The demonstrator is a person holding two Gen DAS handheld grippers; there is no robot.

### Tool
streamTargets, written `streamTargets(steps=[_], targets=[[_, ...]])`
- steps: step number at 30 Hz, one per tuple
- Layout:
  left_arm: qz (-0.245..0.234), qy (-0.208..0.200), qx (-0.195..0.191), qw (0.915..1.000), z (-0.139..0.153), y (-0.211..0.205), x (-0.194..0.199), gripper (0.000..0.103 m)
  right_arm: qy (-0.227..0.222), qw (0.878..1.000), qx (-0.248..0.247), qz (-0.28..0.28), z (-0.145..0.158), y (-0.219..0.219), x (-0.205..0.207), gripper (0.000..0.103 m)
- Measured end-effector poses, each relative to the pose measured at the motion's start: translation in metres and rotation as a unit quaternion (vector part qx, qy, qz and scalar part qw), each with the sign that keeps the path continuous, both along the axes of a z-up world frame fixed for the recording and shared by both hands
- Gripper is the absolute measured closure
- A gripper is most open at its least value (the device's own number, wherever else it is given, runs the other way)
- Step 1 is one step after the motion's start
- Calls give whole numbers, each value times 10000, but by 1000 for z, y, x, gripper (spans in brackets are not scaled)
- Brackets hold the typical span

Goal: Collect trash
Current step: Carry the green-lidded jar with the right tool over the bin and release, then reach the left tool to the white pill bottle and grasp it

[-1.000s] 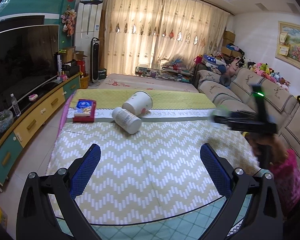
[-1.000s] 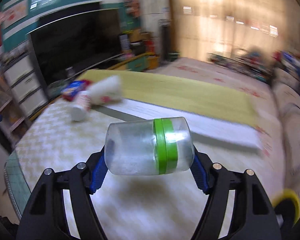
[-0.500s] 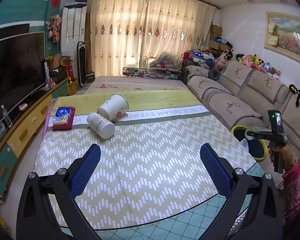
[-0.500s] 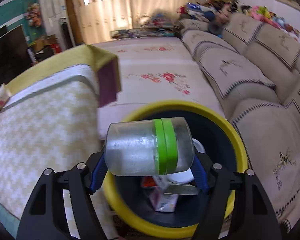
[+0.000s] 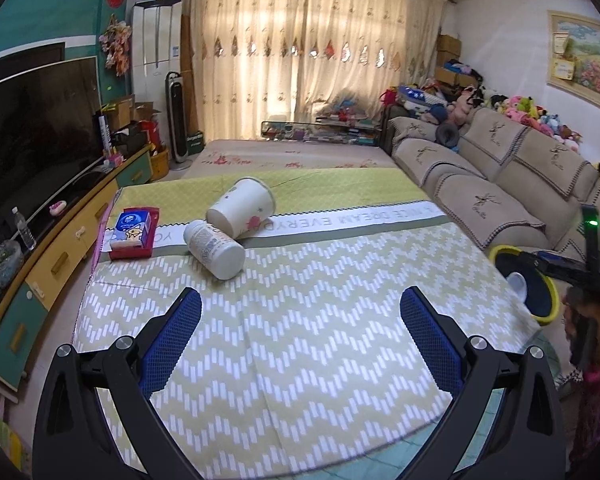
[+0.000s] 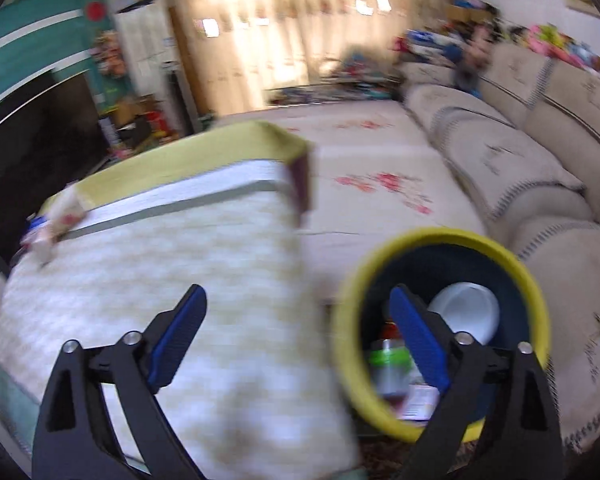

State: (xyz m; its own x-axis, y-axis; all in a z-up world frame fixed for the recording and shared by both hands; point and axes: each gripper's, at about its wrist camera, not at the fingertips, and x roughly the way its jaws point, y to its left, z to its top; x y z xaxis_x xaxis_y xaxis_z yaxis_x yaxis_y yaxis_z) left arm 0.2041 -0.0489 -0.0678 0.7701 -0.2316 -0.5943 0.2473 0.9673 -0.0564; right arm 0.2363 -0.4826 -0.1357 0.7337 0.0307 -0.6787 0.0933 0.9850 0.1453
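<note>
Now the right gripper (image 6: pixel 298 316) is hanging with its jaws just spread wide and nothing between them, beside the yellow-rimmed bin (image 6: pixel 346 280), where the green-banded jar (image 6: pixel 392 364) is lying. Further out, the left gripper (image 5: pixel 300 316) is gaping empty over the tablecloth (image 5: pixel 320 280); beyond it a white bottle (image 5: pixel 214 250) and paper cup (image 5: pixel 242 210) are lying tipped.

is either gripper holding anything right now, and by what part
Nothing is held. The left gripper is open and empty; the right gripper has just been opening, nothing between its jaws.
</note>
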Motion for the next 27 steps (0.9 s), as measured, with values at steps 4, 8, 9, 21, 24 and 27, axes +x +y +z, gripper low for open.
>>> streamTargets(steps=[4,8,9,21,24,27], targets=[[82,3,153,9998,-8,6,26,5,80,9987,-70,496,-2,51,13,12],[227,83,373,9990,-19,14,55,5,362,9976,-112,588,-16,77,29,11],[278,113,407,9987,-22,17,62,5,435,9973,-128,583,-19,82,32,9],[-427,298,694,9962,-58,47,164,5,896,9930,-461,622,-45,101,58,7],[-675,344,983,9923,-68,49,181,5,930,9921,-557,629,-45,102,59,6],[-895,449,1017,9898,-75,55,196,5,965,9910,-664,648,-47,105,60,5]])
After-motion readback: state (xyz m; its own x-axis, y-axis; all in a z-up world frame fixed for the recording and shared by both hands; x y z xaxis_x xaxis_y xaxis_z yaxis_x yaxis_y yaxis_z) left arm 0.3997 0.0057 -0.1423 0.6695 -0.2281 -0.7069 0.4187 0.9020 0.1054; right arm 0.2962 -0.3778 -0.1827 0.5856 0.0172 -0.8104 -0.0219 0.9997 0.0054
